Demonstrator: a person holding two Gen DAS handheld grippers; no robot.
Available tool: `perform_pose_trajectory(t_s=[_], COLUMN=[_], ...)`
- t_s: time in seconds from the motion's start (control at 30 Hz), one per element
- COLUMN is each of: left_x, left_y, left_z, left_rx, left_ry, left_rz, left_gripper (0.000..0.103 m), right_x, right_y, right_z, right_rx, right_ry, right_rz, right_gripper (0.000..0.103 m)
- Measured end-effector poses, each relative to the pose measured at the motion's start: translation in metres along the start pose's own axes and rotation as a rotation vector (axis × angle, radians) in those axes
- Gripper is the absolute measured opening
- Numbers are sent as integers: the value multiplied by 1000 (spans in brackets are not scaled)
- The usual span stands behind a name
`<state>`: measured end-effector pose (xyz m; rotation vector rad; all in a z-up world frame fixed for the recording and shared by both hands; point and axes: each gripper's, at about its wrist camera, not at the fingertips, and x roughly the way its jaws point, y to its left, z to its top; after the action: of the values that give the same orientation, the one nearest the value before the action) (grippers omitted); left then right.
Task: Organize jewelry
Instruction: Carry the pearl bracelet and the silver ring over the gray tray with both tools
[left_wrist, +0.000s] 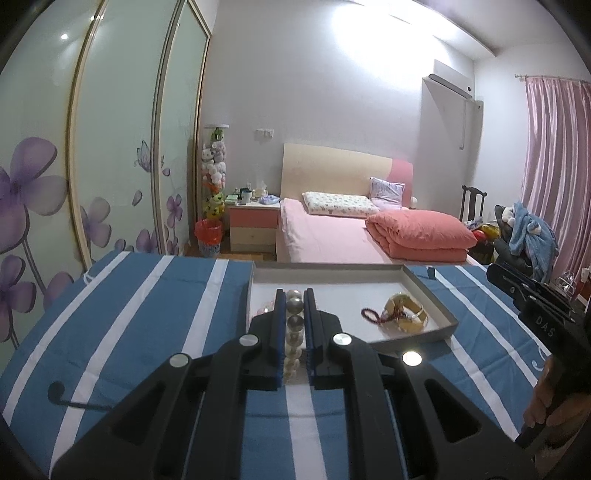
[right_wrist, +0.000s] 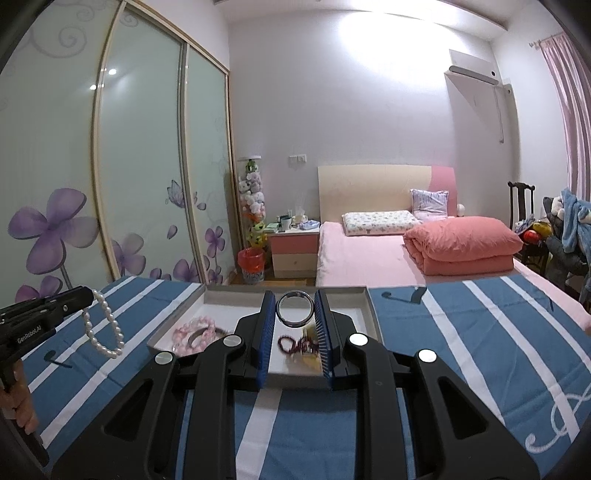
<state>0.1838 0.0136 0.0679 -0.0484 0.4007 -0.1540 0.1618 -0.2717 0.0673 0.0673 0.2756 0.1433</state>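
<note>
Pearl bracelet (left_wrist: 294, 325) hangs pinched in the left tongs (left_wrist: 294, 295) above the near left part of the grey tray (left_wrist: 436, 295). Right tongs (right_wrist: 295, 295) pinch a silver ring (right_wrist: 294, 309) above the tray, on the blue striped tabletop (right_wrist: 461, 332).

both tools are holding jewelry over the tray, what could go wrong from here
1. The silver ring is pinched only at its edges by the right tool; it may twist and pop out.
2. The pearl bracelet hangs loose below the left tool; it could swing, snag the tray rim, or land off it on the striped cloth.
3. A dropped piece may tangle with the dark red bead string in the tray.
</note>
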Motion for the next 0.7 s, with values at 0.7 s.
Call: perform_pose_trajectory(t_s=[0.7], left_x=[74], left_y=[-21], left_z=[23], left_rx=[3], left_ry=[-12], left_rz=[-25], left_gripper=[10], right_x=[73], right_y=[-14], right_z=[8], right_rx=[46], right_ry=[35], right_rz=[7], right_gripper=[23])
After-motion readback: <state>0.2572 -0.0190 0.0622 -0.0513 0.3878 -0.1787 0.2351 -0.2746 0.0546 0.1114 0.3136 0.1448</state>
